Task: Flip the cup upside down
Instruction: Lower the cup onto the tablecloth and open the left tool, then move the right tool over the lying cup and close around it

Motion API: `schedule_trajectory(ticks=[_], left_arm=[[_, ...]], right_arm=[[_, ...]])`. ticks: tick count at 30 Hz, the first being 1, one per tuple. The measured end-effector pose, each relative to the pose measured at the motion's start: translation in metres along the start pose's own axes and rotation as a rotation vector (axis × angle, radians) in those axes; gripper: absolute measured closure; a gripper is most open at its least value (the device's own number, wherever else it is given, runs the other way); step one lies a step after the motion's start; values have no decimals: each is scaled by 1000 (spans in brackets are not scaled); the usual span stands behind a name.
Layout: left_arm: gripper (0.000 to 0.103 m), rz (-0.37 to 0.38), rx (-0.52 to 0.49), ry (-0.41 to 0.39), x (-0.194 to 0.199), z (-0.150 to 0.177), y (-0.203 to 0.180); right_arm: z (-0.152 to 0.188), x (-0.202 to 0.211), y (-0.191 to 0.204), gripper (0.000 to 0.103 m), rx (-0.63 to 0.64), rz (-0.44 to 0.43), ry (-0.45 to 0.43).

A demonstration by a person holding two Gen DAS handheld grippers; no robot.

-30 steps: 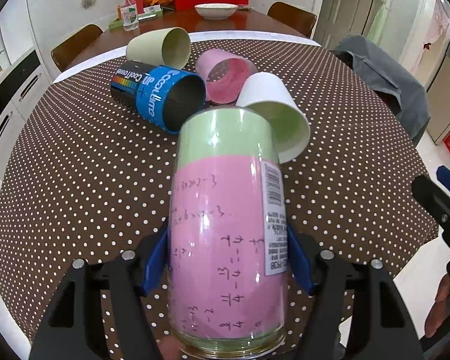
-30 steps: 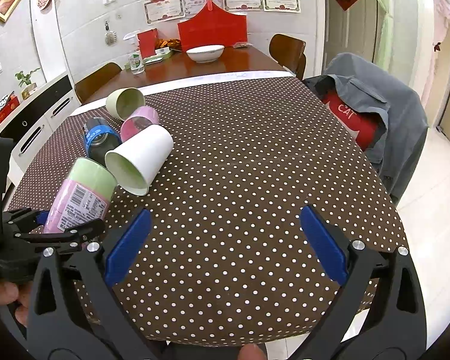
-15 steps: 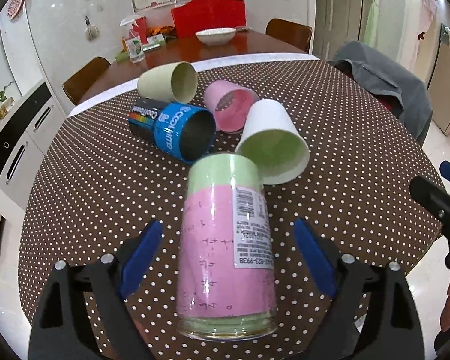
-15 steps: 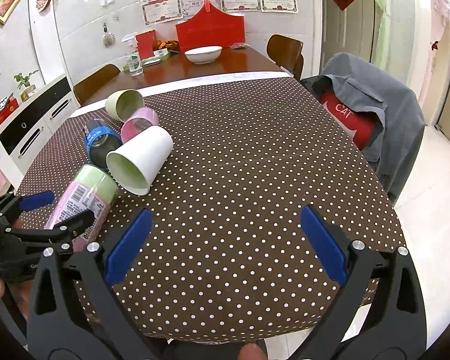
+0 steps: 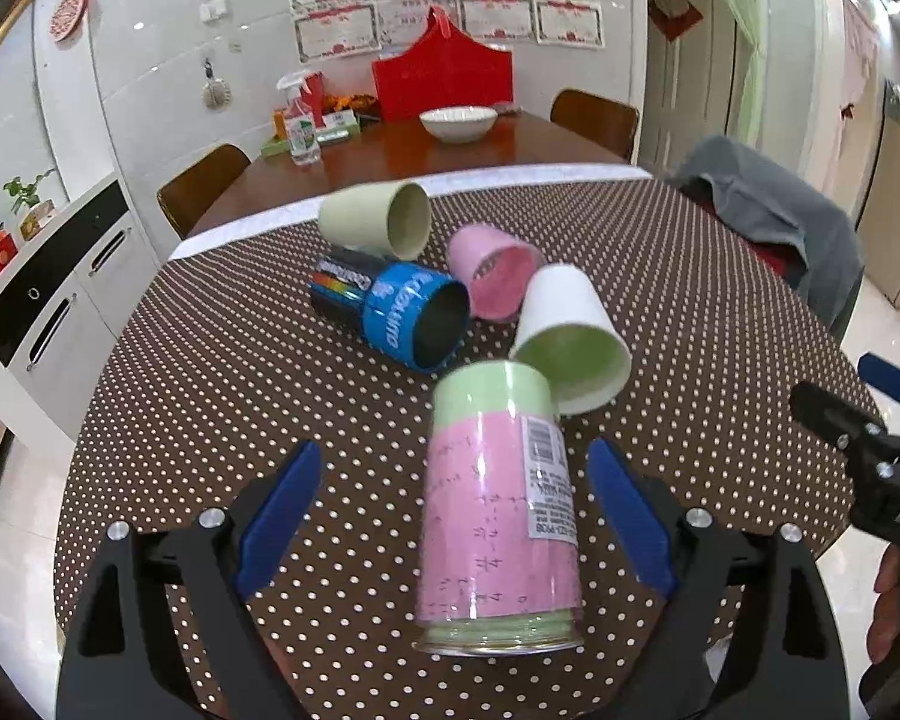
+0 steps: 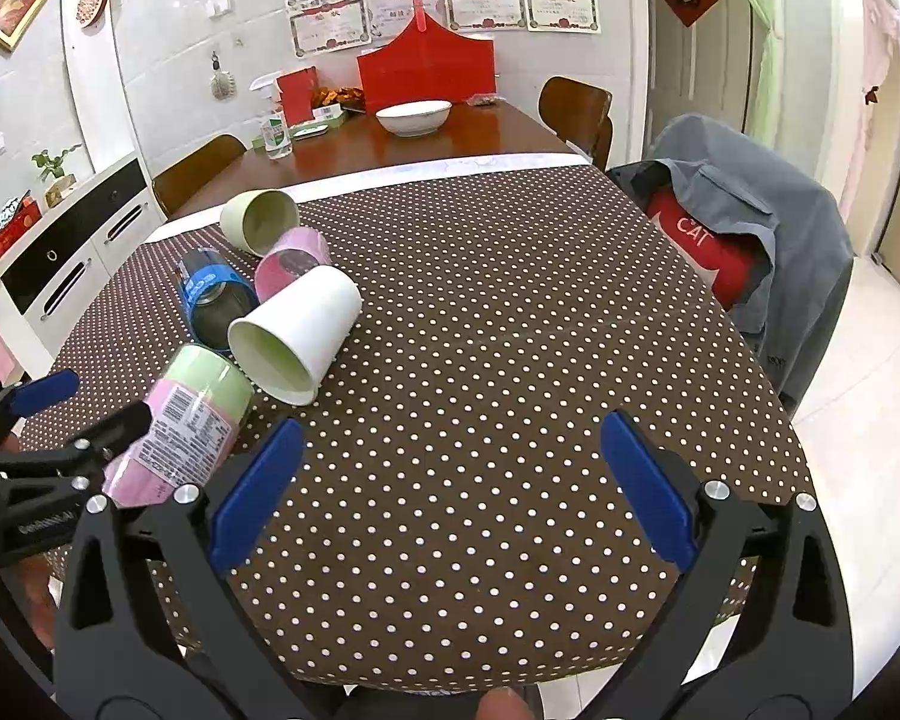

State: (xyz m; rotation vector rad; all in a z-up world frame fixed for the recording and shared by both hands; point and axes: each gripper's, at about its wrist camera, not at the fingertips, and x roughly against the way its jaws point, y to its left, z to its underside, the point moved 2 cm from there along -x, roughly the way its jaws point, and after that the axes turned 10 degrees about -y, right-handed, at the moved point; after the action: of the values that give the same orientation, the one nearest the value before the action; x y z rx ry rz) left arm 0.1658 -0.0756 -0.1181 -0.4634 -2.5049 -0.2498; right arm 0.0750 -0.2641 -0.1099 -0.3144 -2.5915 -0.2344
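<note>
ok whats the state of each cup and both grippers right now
pink and green cup: mouth down on the table, released
white cup: on its side
blue cup: on its side
pink cup: on its side
pale green cup: on its side
left gripper: open
right gripper: open, empty

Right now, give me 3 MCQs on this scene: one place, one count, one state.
1. Where does the pink-green cup stand?
A. between the left claw's fingers, untouched
B. on the wooden table
C. inside the white cup

2. How many cups lie on their sides?
A. two
B. four
C. six

3. What is the left claw doing?
A. shut on the cup
B. open
C. out of view

Answers:
1. A, a gap shows on each side of it.
2. B, the beige cup, blue cup, pink cup and white cup all show open mouths sideways.
3. B, its blue fingers stand wide apart.
</note>
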Motion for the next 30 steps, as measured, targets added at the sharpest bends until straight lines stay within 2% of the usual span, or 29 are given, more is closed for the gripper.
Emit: schedule_trajectory(ticks=[15,22,26,30], left_arm=[[14,-71,51,-124,34,-17,35],[14,-101,50,-180,50,-14,51],[14,-143,50,-217,60,-11,61],[14,-167,80,-241,70,-5,77]], right_arm=[[-23,-2,27,6,21,-55,-28],[-26,-4,53,6,50,-98,-21],[-27,-3,67,6,70,-115,-24],[-26,-3,79,6,88,-135,-17]])
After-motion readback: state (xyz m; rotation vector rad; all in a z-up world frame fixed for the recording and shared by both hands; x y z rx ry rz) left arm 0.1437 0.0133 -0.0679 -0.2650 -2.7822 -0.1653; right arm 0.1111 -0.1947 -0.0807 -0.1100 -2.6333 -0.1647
